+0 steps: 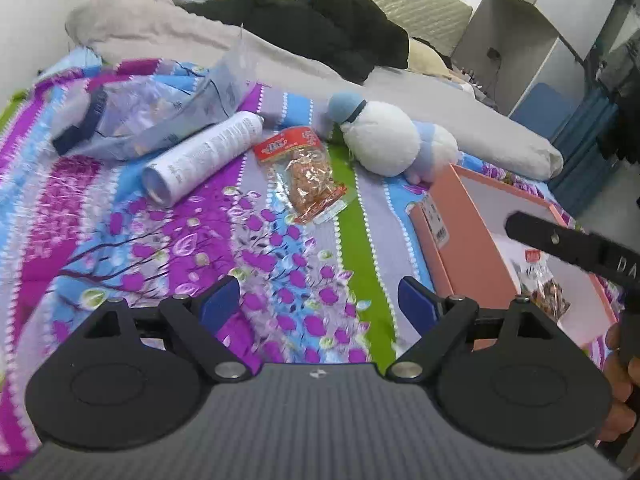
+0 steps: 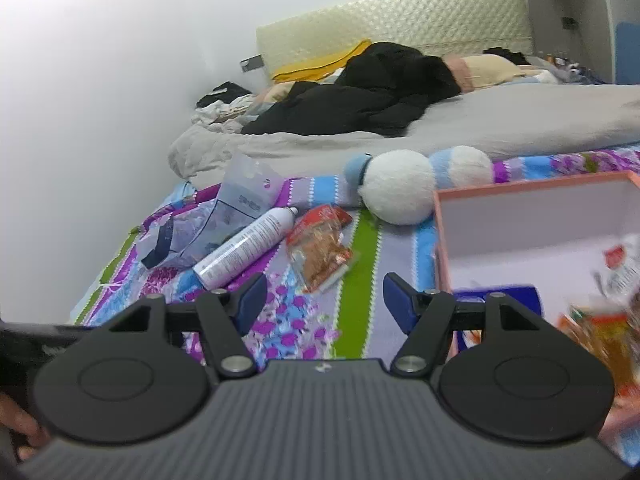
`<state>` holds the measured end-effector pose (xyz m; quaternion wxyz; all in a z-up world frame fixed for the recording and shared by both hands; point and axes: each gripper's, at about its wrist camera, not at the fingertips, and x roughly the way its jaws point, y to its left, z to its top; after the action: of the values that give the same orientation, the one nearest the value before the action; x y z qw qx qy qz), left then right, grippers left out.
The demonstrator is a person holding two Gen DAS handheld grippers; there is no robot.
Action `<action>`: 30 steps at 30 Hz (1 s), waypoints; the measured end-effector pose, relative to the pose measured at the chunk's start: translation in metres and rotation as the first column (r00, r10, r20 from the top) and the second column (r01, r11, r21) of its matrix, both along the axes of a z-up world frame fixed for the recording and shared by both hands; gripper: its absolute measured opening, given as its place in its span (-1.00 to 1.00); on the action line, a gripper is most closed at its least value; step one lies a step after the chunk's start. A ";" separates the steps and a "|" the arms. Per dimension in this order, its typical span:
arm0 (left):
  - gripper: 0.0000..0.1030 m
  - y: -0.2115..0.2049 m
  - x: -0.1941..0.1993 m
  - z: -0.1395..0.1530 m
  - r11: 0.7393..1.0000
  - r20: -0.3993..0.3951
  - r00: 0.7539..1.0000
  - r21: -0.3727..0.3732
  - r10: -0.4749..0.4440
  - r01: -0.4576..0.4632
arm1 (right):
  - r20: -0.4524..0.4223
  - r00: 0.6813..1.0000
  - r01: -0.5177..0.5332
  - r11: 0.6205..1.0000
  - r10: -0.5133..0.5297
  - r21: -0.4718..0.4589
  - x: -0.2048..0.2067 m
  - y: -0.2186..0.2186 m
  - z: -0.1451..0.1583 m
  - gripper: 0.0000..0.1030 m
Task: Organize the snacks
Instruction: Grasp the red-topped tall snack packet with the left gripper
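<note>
A clear snack packet with a red label [image 1: 312, 172] [image 2: 320, 252] lies on the flowered bedsheet, between a white spray can [image 1: 204, 156] [image 2: 244, 248] and a plush toy. My left gripper [image 1: 320, 296] hovers over the sheet short of the packet, open, with nothing between its blue pads. My right gripper [image 2: 325, 298] is open and empty too, just left of the pink box [image 1: 460, 232] [image 2: 440, 240]. The box holds several snack packets [image 1: 548, 288] [image 2: 616, 272], blurred in the right wrist view.
A white and blue plush toy [image 1: 384, 140] [image 2: 400, 188] lies behind the packet. A crumpled clear bag [image 1: 152, 112] [image 2: 216, 220] sits left of the can. Grey duvet and black clothes [image 1: 332, 28] fill the far bed. A hand [image 1: 624, 380] shows at the right edge.
</note>
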<state>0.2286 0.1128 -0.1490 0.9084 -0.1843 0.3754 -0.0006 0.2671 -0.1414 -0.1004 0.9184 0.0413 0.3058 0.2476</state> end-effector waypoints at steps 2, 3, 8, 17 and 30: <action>0.73 0.002 0.017 -0.011 1.000 0.010 1.000 -0.030 -0.003 0.003 | -0.017 1.000 -0.016 1.000 0.016 0.026 0.018 0.009 0.000 0.28; 0.72 0.003 0.026 -0.017 0.999 0.017 1.000 -0.048 -0.004 0.005 | -0.026 1.000 -0.015 0.999 0.016 0.046 0.028 0.014 -0.001 0.28; 0.71 0.016 0.078 -0.051 0.990 0.031 0.999 -0.142 0.013 -0.008 | -0.076 0.997 -0.027 0.998 0.032 0.061 0.085 0.048 -0.022 0.09; 0.72 0.038 0.170 -0.112 0.983 -0.006 1.000 -0.182 -0.018 0.016 | -0.129 0.991 0.019 1.000 -0.018 0.003 0.196 0.091 -0.070 0.09; 0.95 0.043 0.250 -0.129 0.986 -0.088 0.996 -0.161 0.028 -0.042 | -0.342 0.937 0.119 0.986 -0.074 0.113 0.286 0.106 -0.117 0.09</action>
<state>0.4782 0.1557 -0.2781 0.8732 -0.2643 0.4094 -0.0072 0.5536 -0.0351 -0.2172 0.8589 0.1586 0.4388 0.2111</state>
